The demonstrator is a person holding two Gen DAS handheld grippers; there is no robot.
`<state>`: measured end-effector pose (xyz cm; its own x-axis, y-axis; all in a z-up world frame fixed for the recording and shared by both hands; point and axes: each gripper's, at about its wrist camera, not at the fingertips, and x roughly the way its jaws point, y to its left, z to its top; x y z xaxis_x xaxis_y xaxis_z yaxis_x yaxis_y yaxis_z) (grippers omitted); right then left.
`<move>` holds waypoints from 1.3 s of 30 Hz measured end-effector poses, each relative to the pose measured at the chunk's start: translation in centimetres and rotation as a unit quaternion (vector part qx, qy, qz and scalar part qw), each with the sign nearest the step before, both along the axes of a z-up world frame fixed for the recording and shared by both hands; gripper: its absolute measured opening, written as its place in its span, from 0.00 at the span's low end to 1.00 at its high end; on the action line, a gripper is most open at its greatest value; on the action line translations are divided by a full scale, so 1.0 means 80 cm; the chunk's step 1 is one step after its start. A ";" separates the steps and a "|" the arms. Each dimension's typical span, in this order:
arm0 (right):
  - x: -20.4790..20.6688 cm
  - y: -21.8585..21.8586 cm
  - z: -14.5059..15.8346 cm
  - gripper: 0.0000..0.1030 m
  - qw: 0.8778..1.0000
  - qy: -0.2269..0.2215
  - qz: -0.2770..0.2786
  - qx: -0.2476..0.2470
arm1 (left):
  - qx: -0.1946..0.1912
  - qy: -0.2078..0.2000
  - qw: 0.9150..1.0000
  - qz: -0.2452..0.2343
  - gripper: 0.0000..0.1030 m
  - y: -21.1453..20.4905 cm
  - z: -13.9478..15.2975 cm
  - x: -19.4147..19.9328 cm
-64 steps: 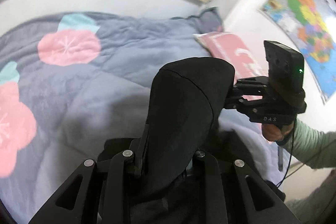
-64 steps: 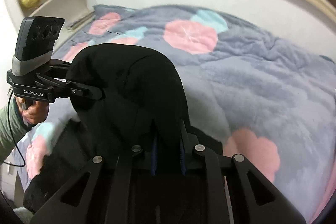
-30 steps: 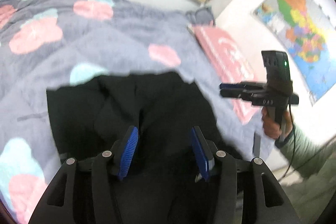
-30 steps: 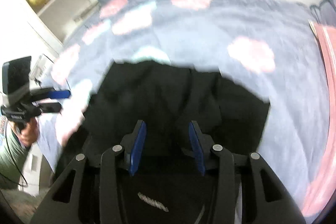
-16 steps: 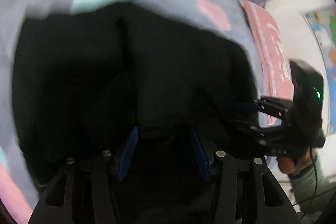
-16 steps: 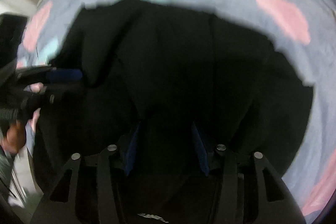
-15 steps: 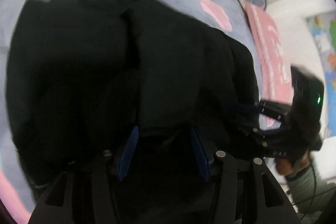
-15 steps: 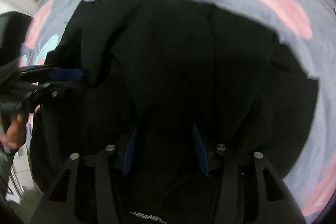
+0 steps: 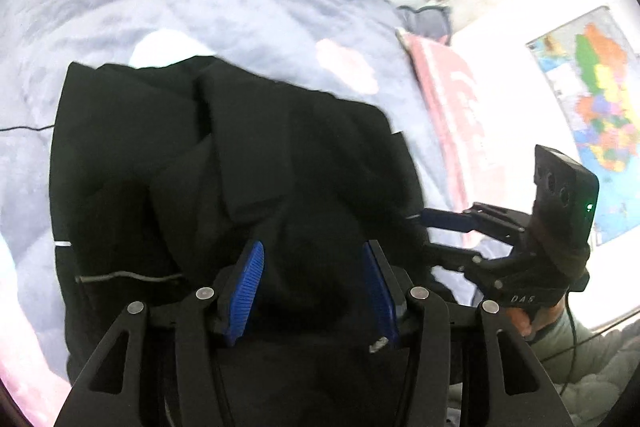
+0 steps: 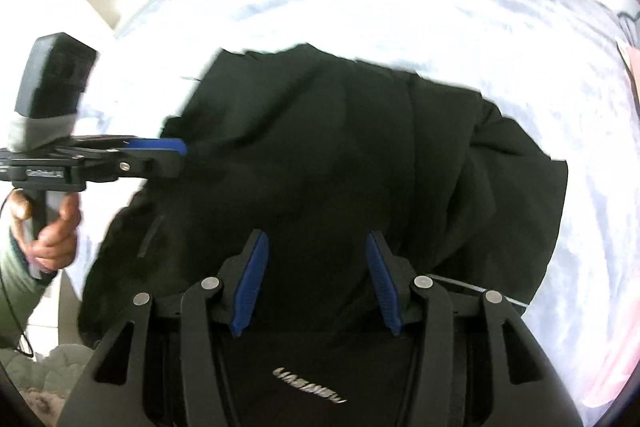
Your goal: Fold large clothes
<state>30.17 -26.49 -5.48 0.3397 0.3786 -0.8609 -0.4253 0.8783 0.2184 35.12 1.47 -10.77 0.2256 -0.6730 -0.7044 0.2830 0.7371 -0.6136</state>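
Black garment (image 9: 248, 163) on the bedspread (image 9: 240, 7) (flowered), left gripper (image 9: 312, 285) and right gripper (image 10: 316, 277) both released, jaws apart

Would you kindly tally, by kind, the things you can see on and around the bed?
Black garment: 1
Flowered grey bedspread: 1
Pink pillow: 1
Wall map: 1
Handheld grippers, jaws apart: 2, left gripper and right gripper
Total: 6
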 end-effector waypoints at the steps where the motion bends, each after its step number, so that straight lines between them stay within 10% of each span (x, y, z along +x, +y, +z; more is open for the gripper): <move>1: 0.000 0.009 -0.005 0.52 1.000 0.003 0.001 -0.001 | 0.006 0.005 1.000 0.004 0.51 -0.004 -0.006 0.001; 7: 0.041 0.032 -0.110 0.51 0.995 0.074 -0.009 -0.067 | 0.100 0.101 0.990 0.007 0.51 -0.037 -0.104 0.016; 10: 0.038 0.035 -0.091 0.51 0.994 0.070 -0.027 -0.081 | 0.109 0.079 0.991 0.018 0.51 -0.037 -0.075 0.005; 20: -0.065 -0.082 -0.027 0.67 0.991 0.072 -0.107 -0.028 | 0.086 0.036 0.990 0.109 0.52 0.109 0.013 -0.144; 28: -0.179 -0.227 -0.062 0.68 0.962 0.160 -0.217 -0.034 | 0.084 0.142 0.963 0.212 0.52 0.270 -0.041 -0.302; 39: -0.279 -0.247 -0.112 0.68 0.945 0.234 -0.226 -0.028 | 0.042 0.231 0.946 0.224 0.52 0.263 -0.134 -0.396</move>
<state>7.83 -46.27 -14.45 0.0329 0.2360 -0.9712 0.1280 0.9627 0.2383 3.41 22.49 -21.53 0.1292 -0.5198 -0.8445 -0.3539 0.7714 -0.5289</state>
